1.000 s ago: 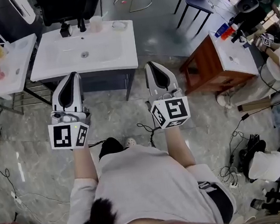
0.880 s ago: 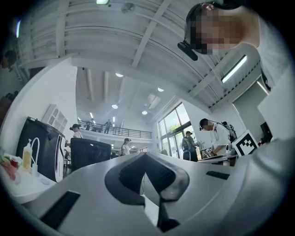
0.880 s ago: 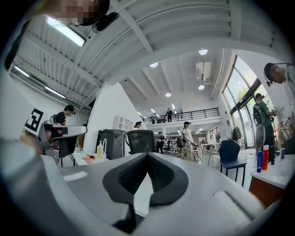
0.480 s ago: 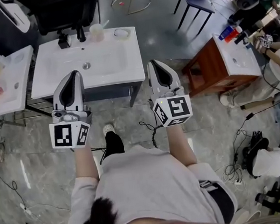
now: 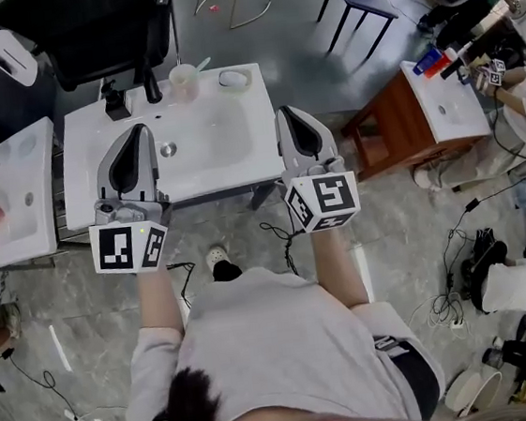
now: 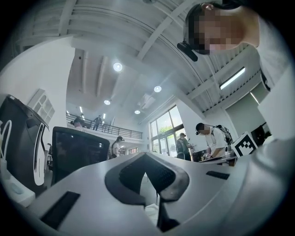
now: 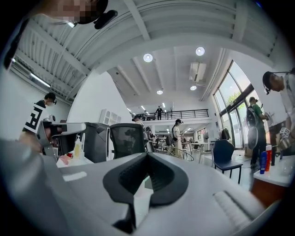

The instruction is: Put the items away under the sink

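Observation:
A white sink on a dark cabinet stands right in front of me. At its back rim are a black tap, a dark dispenser, a pale cup with a toothbrush, and a small dish. My left gripper hovers over the basin's left part, jaws shut and empty. My right gripper hangs at the sink's right edge, also shut and empty. Both gripper views look up into the hall: the left gripper and the right gripper show closed tips. The cabinet's front is hidden.
A second white sink unit with colourful items stands to the left. A brown cabinet with a white top is at the right, and bottles stand on it. A black chair stands behind the sink. Cables lie on the marble floor. People work at the far right.
The person has stepped towards the sink, so it sits lower and nearer in the head view. Both grippers now reach over its front edge. Their jaws stayed shut.

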The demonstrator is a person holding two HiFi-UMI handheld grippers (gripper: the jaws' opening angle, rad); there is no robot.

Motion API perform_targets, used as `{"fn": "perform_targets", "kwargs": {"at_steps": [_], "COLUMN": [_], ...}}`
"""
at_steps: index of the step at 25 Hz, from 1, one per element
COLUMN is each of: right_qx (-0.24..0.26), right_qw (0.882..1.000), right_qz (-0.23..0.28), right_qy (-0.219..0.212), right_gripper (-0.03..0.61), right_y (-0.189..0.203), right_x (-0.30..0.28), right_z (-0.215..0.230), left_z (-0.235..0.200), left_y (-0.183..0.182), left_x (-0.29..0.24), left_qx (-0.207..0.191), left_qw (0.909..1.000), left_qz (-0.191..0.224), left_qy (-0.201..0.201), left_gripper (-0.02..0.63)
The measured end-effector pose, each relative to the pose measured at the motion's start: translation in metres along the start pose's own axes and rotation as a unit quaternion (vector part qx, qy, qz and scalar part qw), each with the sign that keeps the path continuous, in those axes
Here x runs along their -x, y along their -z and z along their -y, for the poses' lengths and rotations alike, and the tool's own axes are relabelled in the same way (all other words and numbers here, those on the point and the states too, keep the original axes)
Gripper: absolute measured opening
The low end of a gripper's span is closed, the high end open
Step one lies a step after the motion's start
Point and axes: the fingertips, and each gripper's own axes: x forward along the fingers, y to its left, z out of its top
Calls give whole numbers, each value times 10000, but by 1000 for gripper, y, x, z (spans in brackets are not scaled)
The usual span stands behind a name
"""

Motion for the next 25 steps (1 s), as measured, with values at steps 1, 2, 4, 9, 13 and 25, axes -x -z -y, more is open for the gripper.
{"fn": "perform_targets", "kwargs": {"at_steps": [1, 2, 4, 9, 13, 25], "right_qx": [3, 3, 3, 17, -90, -520], "right_qw": [10000, 9999, 9998, 9990, 9977, 9794], "right_qz": [-25, -46, -76, -144, -318, -1704], "right_qy": [45, 91, 184, 418, 594, 947], "right_gripper": [11, 11, 11, 11, 11, 11], "right_y": [2, 3, 5, 15, 26, 103], "right_x": [-7, -13, -25, -50, -64, -105], "right_z": [0, -1, -2, -5, -5, 33], "left_z": [-6, -13, -26, -54, -70, -85], "left_y": [2, 4, 8, 19, 29, 78], "left_x": [-5, -10, -18, -33, -45, -81], "left_qx": [21, 42, 79, 137, 155, 500], "left_qw": [10000, 10000, 9999, 9994, 9987, 9959], "left_qz": [-9, -18, -25, -21, -80, -323], "left_qy": [39, 75, 144, 323, 470, 685], "left_gripper": [8, 8, 8, 8, 8, 8]}}
